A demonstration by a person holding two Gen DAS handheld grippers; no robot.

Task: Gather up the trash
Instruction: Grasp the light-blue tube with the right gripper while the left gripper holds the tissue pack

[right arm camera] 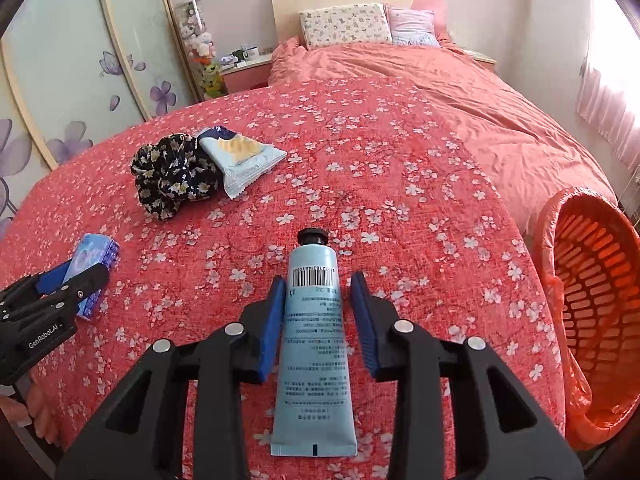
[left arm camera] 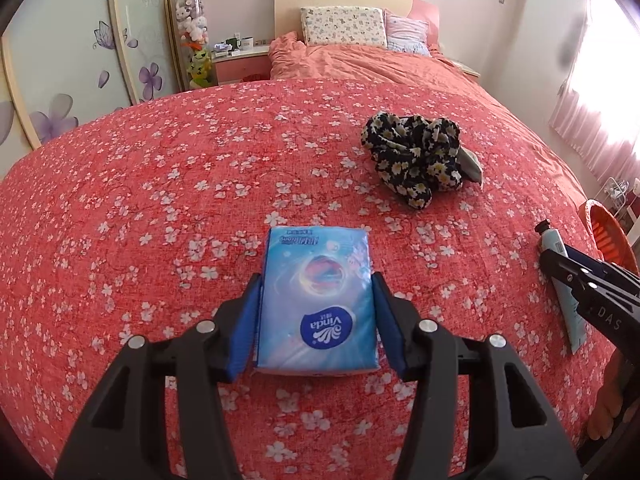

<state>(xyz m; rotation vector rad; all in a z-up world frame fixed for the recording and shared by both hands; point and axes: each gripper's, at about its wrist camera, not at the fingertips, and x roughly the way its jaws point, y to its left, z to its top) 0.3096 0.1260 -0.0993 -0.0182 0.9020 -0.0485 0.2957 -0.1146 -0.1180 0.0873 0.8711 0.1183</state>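
- Left wrist view: my left hand-held gripper [left arm camera: 316, 320] straddles the blue tissue pack [left arm camera: 318, 300], which lies flat on the bed [left arm camera: 160, 200] near its foot edge. The pack's long axis runs straight ahead along the fingers toward the headboard. Both blue pads [left arm camera: 246, 324] sit against or just beside its long sides; I judge the pack gripped, though I cannot see how firmly. The floral cloth [left arm camera: 416, 156] lies well beyond, toward the right edge.
- Right wrist view: my right hand-held gripper [right arm camera: 318, 316] frames the pale blue tube [right arm camera: 314, 344], cap pointing away toward the headboard, crimped end toward me. The left pad touches it; the right pad shows a sliver of gap, so the jaws are narrow, not yet clamped. The orange basket [right arm camera: 592, 300] stands off the bed's right edge, nearer this hand, so the coming move goes rightward.
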